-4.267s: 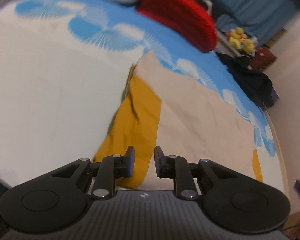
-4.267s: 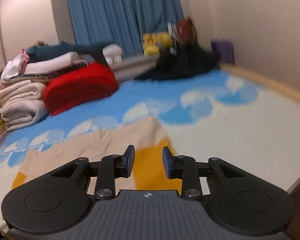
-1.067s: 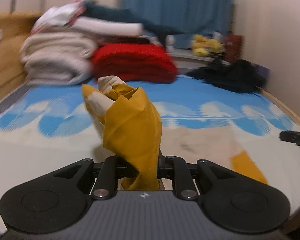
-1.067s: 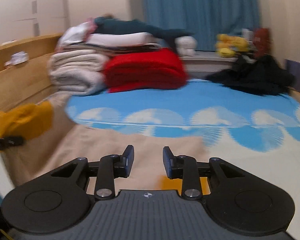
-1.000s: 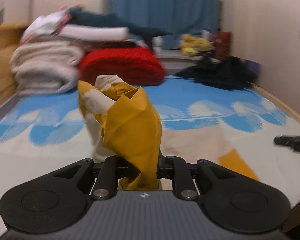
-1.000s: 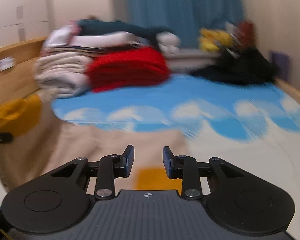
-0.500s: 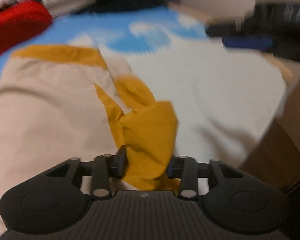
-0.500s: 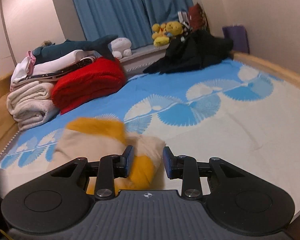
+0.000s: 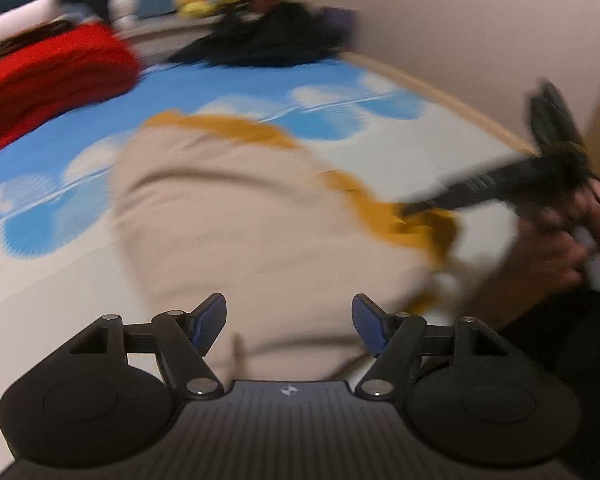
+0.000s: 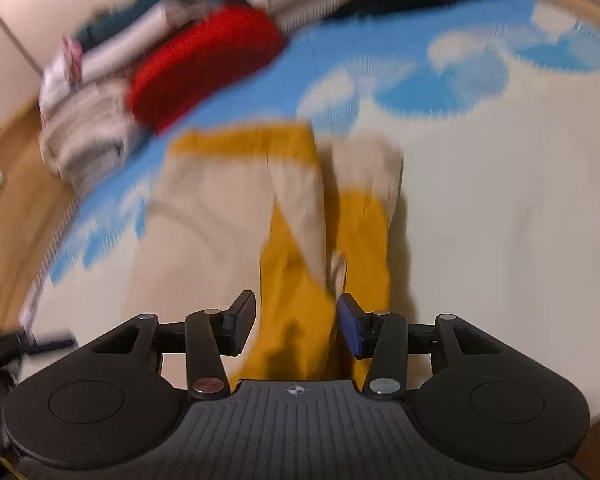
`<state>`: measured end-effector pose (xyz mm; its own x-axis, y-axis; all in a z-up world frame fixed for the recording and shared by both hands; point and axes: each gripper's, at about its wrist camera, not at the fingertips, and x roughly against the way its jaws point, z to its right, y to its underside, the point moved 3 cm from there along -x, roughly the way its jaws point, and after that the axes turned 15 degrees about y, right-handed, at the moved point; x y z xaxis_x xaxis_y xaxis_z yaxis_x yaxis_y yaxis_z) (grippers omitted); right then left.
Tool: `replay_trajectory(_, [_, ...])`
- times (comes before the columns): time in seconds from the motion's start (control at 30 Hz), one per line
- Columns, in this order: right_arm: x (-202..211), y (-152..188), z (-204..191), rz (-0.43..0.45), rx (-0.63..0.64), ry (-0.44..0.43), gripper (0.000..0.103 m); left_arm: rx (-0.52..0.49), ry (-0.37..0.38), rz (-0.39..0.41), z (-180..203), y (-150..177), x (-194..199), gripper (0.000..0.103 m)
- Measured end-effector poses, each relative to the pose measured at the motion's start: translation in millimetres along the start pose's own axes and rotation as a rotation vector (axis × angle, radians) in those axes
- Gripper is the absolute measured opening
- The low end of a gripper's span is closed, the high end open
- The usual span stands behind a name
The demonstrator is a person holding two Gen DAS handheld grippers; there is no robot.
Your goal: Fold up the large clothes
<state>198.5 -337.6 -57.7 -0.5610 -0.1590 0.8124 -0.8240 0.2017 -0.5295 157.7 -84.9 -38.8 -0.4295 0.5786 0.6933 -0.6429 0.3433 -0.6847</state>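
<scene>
On the blue-and-white patterned bed cover [image 9: 228, 80], the beige garment with mustard-yellow trim [image 9: 240, 208] lies folded over once, further folds pending, both the left gripper [image 9: 289, 322] and right gripper [image 10: 296, 320] having just spread their jaws, clamping nothing.

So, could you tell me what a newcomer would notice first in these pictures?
The beige garment with mustard-yellow trim, lying folded on the blue-and-white fan-patterned bedspread. Behind it, the bright red folded blanket beside a stack of pale towels.

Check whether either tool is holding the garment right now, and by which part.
Nothing is held: the left tool stands open above the beige garment; the right tool's just-opening fingers straddle its yellow sleeve without pressing.
</scene>
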Motion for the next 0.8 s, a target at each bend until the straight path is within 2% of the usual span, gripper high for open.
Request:
replay_trajectory(0.03, [-5.7, 5.0, -3.7, -0.022, 0.038, 0.052, 0.046, 0.027, -0.01, 0.005, -12.1, 1.6, 0.9, 0.074])
replay_trajectory(0.07, [-7.7, 8.8, -6.3, -0.028, 0.061, 0.08, 0.038, 0.056, -0.018, 0.011, -24.1, 3.4, -0.4, 0.075])
replay_trajectory(0.13, [1.2, 11.0, -8.5, 0.007, 0.048, 0.052, 0.011, 0.108, -0.03, 0.031, -42.0, 5.7, -7.0, 0.075])
replay_trajectory(0.17, [13.8, 9.0, -7.3, 0.054, 0.015, 0.009, 0.007, 0.147, -0.026, 0.045, -49.4, 6.2, -10.3, 0.075])
replay_trajectory(0.23, [44.5, 4.2, -1.4, 0.151, -0.052, -0.114, 0.005, 0.248, 0.01, 0.06, -65.0, 9.3, -11.8, 0.075])
replay_trajectory(0.3, [63.2, 5.0, 8.2, 0.196, -0.098, -0.178, 0.004, 0.31, 0.054, 0.089, -70.0, 7.1, -12.1, 0.075])
replay_trajectory(0.33, [63.5, 7.5, 14.4, 0.189, -0.106, -0.154, 0.004, 0.316, 0.076, 0.099, -70.7, 3.6, -15.4, 0.075])
replay_trajectory(0.4, [47.9, 13.7, 23.8, 0.117, -0.083, -0.024, 0.004, 0.299, 0.077, 0.077, -68.0, 2.6, -22.7, 0.077])
replay_trajectory(0.47, [16.9, 26.0, 28.0, -0.006, 0.027, 0.192, 0.001, 0.31, 0.033, -0.047, -76.2, 11.4, -45.5, 0.077])
replay_trajectory(0.53, [-9.8, 38.6, 29.9, -0.114, 0.108, 0.331, 0.0, 0.357, 0.014, -0.182, -84.3, 25.8, -70.4, 0.079])
replay_trajectory(0.57, [-14.1, 39.4, 31.5, -0.125, 0.107, 0.334, 0.0, 0.346, 0.007, -0.201, -85.0, 24.7, -75.3, 0.078])
replay_trajectory(0.6, [-11.9, 35.8, 33.1, -0.107, 0.081, 0.315, 0.0, 0.317, 0.004, -0.18, -84.8, 18.6, -73.0, 0.077])
replay_trajectory(0.67, [0.7, 25.2, 35.9, -0.043, 0.006, 0.261, 0.0, 0.31, 0.034, -0.084, -85.6, 5.3, -58.1, 0.076])
replay_trajectory(0.7, [9.4, 19.8, 36.2, 0.002, -0.032, 0.227, 0.0, 0.336, 0.073, -0.03, -89.0, 0.4, -49.9, 0.076])
replay_trajectory(0.73, [17.1, 13.7, 37.3, 0.05, -0.059, 0.208, 0.0, 0.358, 0.097, -0.012, -91.2, 0.8, -47.5, 0.076])
replay_trajectory(0.77, [22.5, 10.7, 36.9, 0.09, -0.082, 0.203, 0.003, 0.378, 0.104, -0.031, -95.6, 2.3, -51.2, 0.076])
replay_trajectory(0.8, [28.2, 6.4, 38.1, 0.123, -0.108, 0.187, 0.004, 0.381, 0.075, -0.106, -98.7, 8.6, -62.4, 0.075])
